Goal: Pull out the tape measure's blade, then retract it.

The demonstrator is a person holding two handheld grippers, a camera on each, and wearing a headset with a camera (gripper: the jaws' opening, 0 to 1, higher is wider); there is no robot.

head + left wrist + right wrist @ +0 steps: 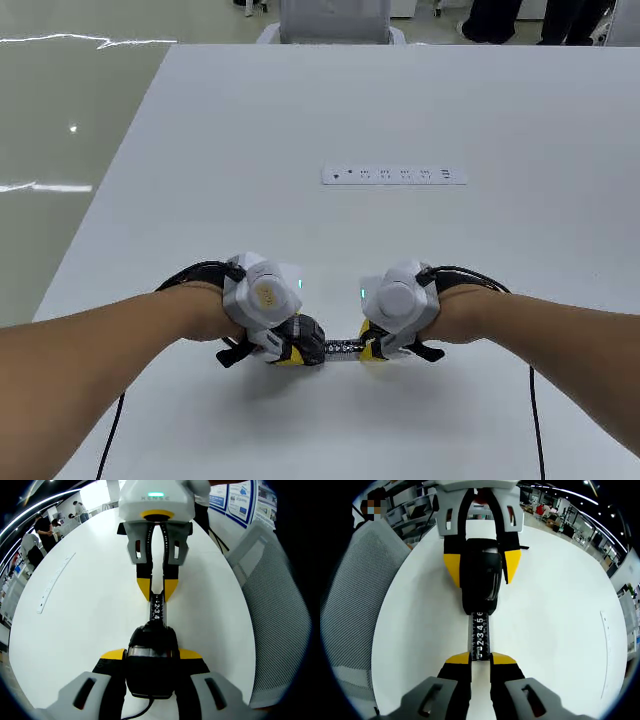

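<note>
My left gripper [152,654] has its yellow-tipped jaws closed on the black plastic tape measure case [151,672], one tip on each flank. The case is low over the white table [300,110]; I can't tell whether it is touching or just off it.

The narrow numbered metal blade [480,635] runs straight out of the case mouth. Only the first few printed numerals are exposed, so it is a short way out. My right gripper [480,658] is just beyond the case mouth, with its jaws pinched narrow on the blade's free end. Both grippers sit close to the case and face each other along the blade line.

My read is that this is the low-extension end of the cycle. One moment doesn't tell me whether it is pull or retract.

How I'd run it:
- The left gripper only anchors the case. It needs a firm squeeze on the flanks, and no jaw should ride up onto the lock or brake.
- The right gripper travels dead in line with the case mouth, with no yaw or roll. Any twist and the blade kinks or slips out of the pinch.
- Blade flat and level with the case mouth, so that it doesn't scrape the slot.
- Pull slow and even. If the case starts to rotate in the left jaws, stop and re-square.
- For the retract, I'd walk the right gripper back toward the case with the pinch on. Letting go risks the hook snapping into the mouth.

The white power strip [394,175] lies well beyond the case, out of the pull line. The pale chair [333,20] is further beyond the case, at the table's far edge.
</note>
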